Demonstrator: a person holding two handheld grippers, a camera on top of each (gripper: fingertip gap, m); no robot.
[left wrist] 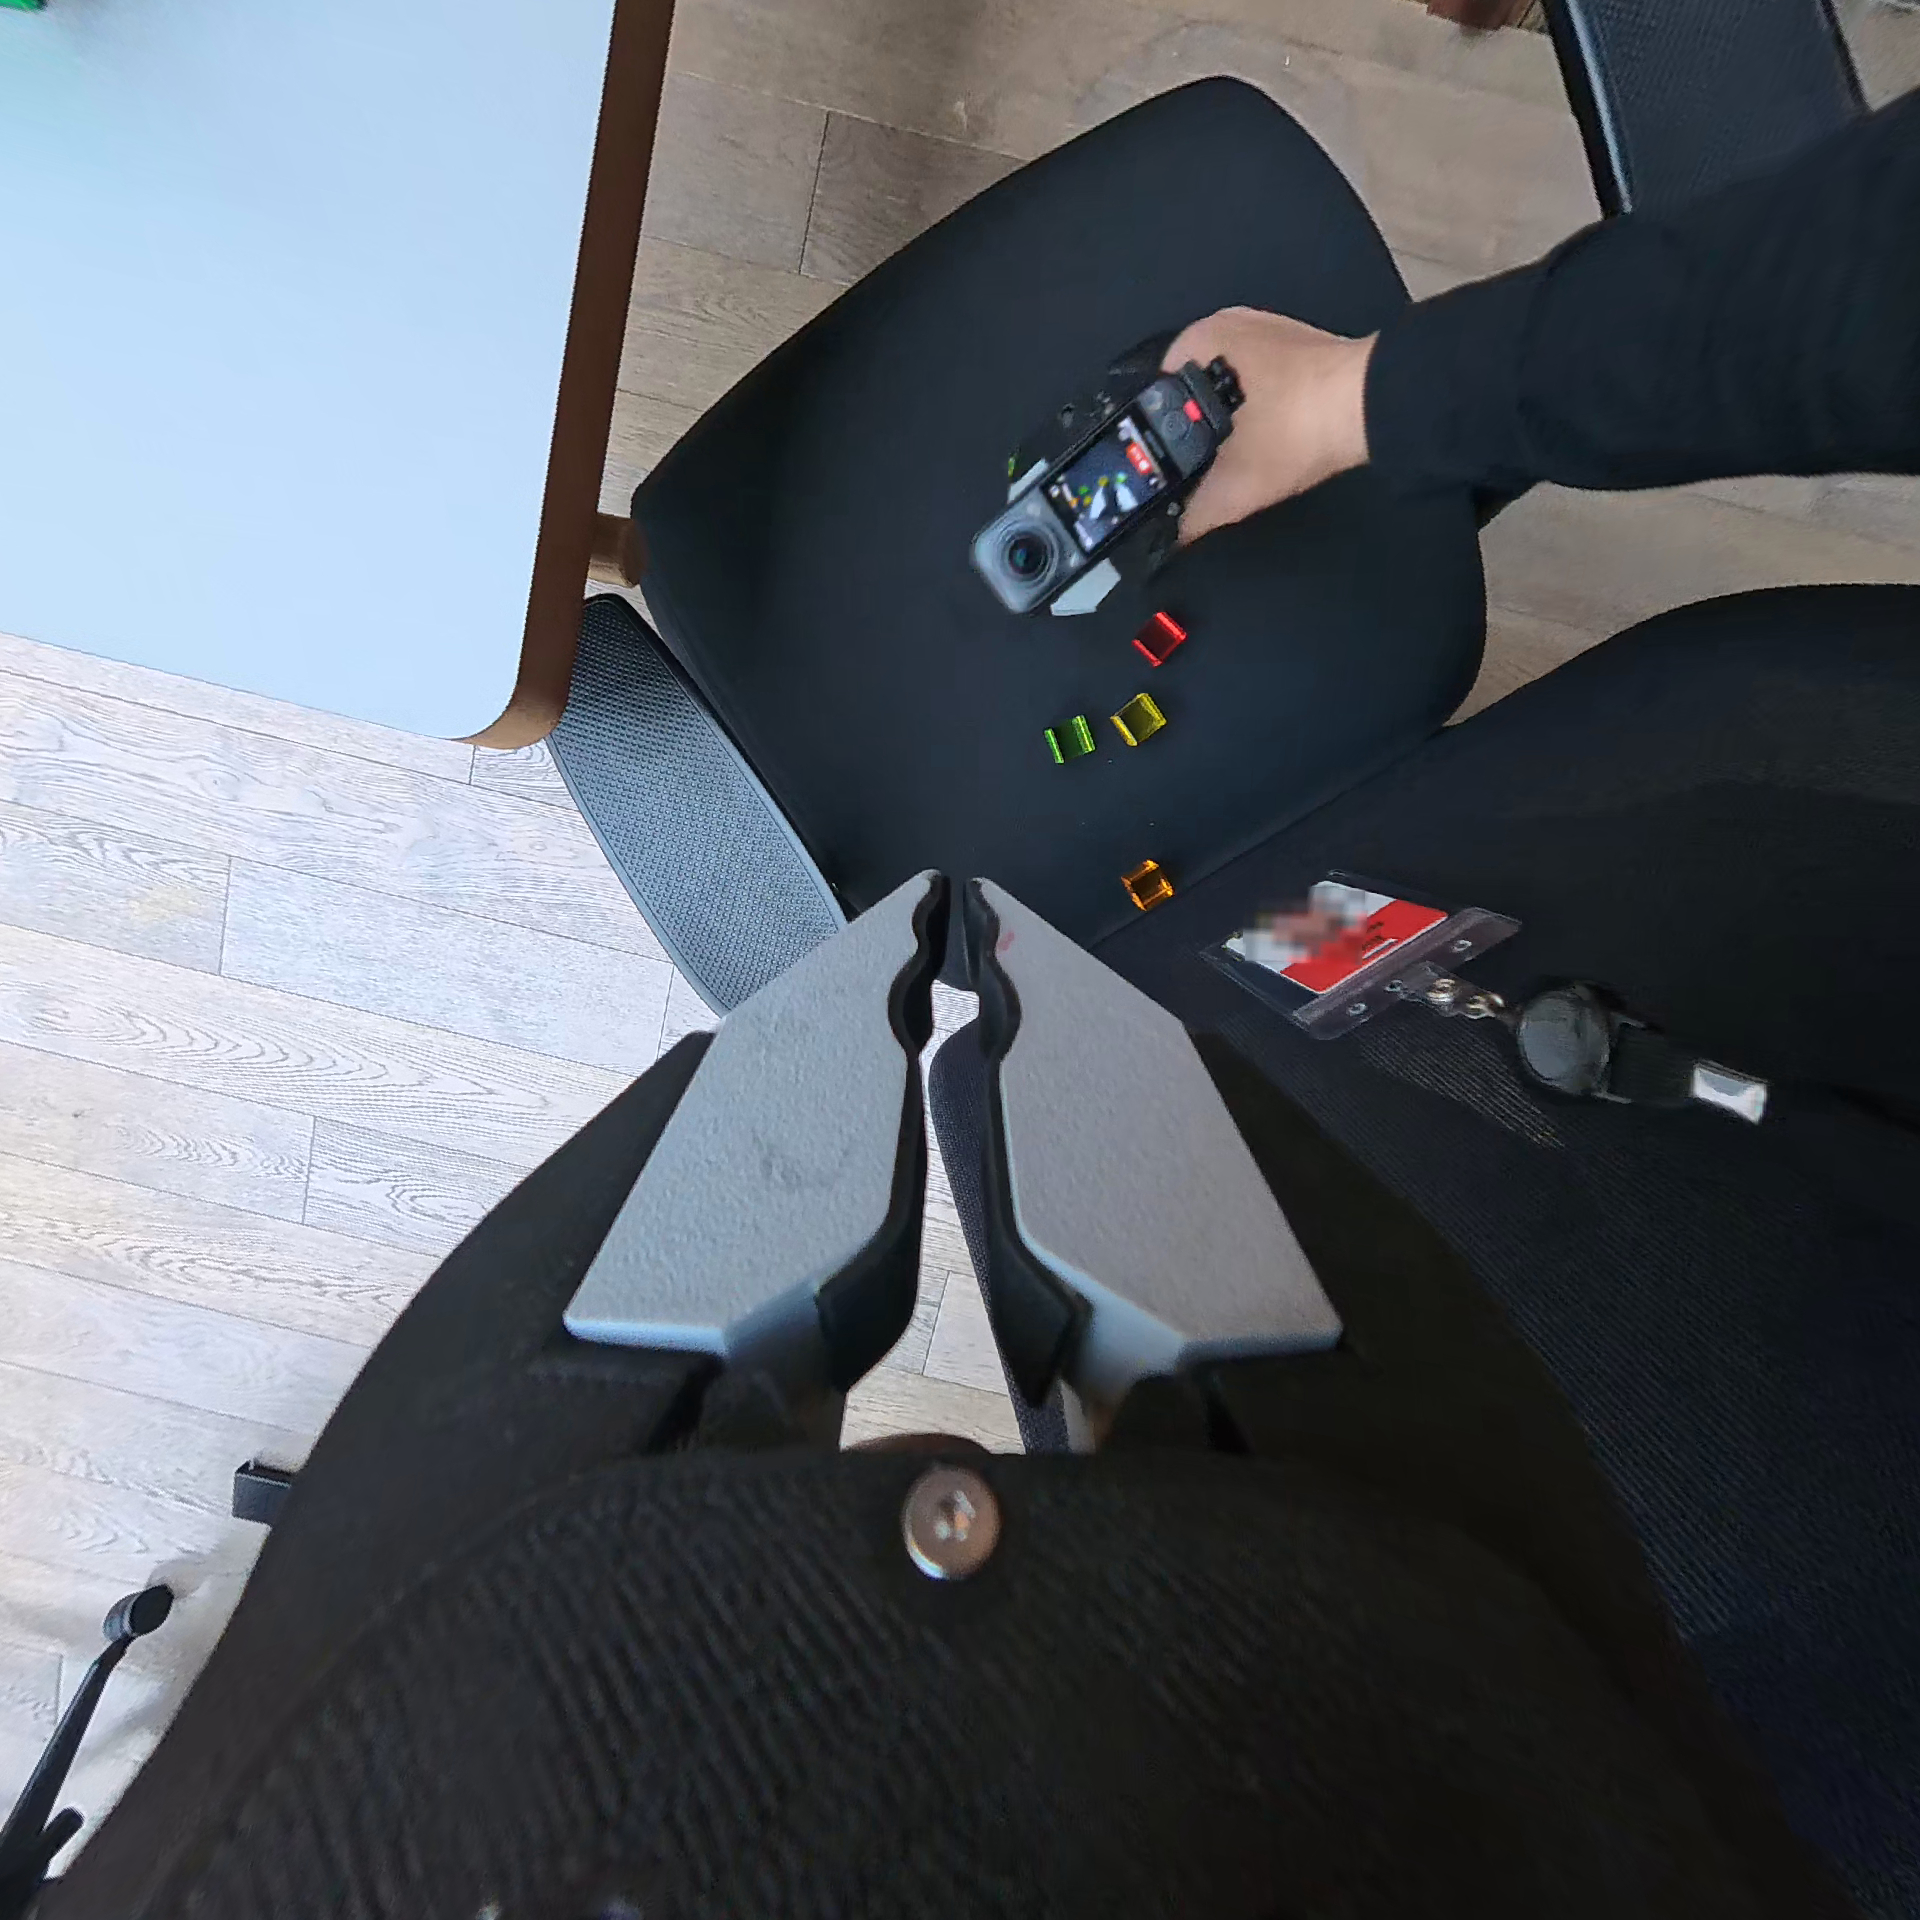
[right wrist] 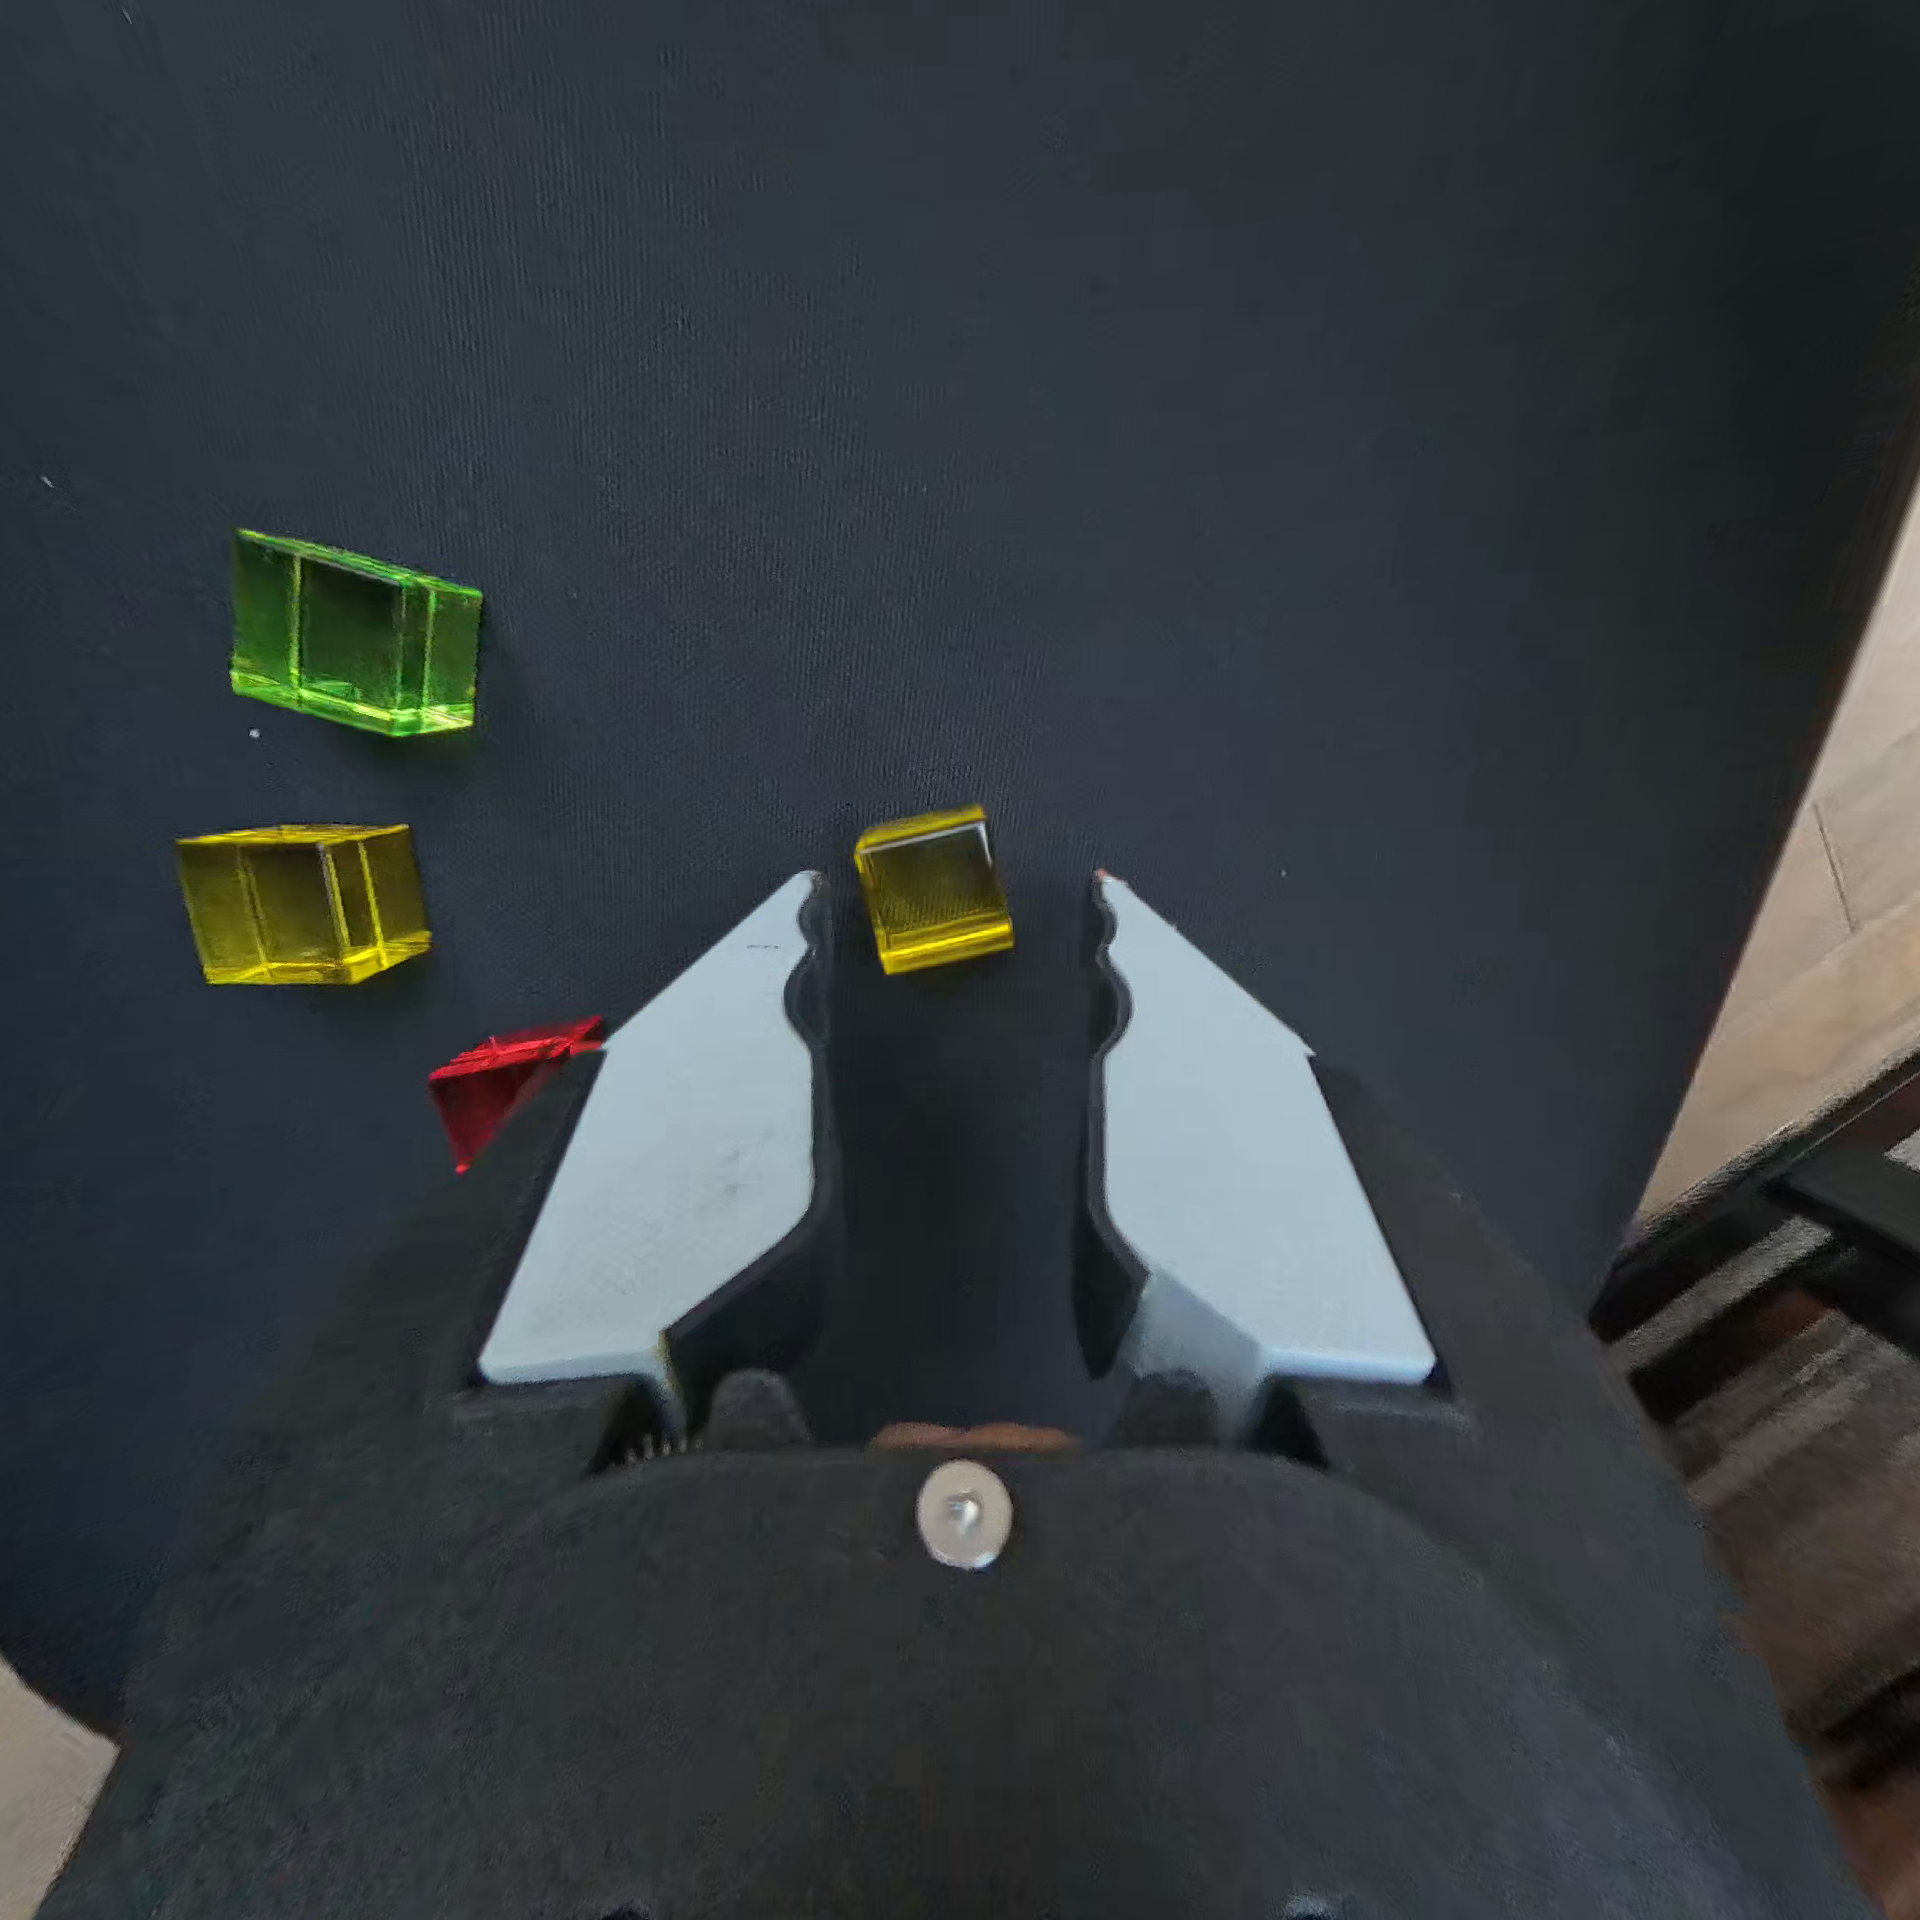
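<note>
Small yellow block lies on the black chair seat, between the spread, empty fingertips of the right gripper. Green block, larger yellow block and red block lie to its left. Left gripper hangs clenched, empty, near an orange block.

A pale grey wood-plank floor runs under a light blue tabletop with a rounded brown wooden edge. Beside it stands a black fabric-covered chair seat with a grey mesh backrest. A second black mesh chair stands farther off. Daylight falls evenly.
</note>
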